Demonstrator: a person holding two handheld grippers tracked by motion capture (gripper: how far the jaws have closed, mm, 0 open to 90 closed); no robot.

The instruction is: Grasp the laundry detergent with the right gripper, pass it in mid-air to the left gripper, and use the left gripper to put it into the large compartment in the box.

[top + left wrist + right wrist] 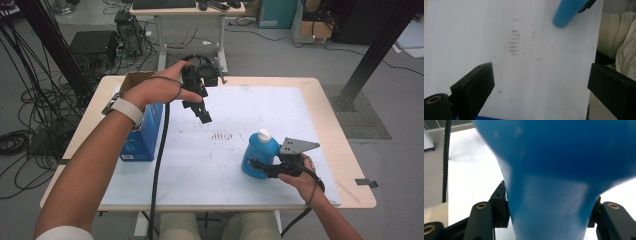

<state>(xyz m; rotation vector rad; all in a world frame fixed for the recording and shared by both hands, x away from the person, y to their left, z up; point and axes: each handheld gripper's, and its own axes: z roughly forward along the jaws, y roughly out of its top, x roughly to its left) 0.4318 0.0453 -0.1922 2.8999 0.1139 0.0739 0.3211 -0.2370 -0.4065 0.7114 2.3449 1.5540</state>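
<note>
From above, the right gripper point(260, 166) pinches the blue bottle point(260, 155), which stands upright on the white sheet point(220, 165) near the counter's point(345, 150) front right, while the left gripper point(202, 114) hangs above the sheet beside a blue box point(145, 140). The left gripper view has its jaws spread wide over the sheet, bottle point(567, 12) well ahead. The right gripper view has both jaws pressed against the bottle's point(554, 182) sides.

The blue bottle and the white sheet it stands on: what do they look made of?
The blue bottle, clamped in the right hand-held gripper, looks like smooth, slightly glossy plastic: even colour, soft highlights, a moulded white cap. The white sheet looks like matt paper or thin board: flat, no glare, with brownish scuff marks. Which of the two cannot be told.
</note>
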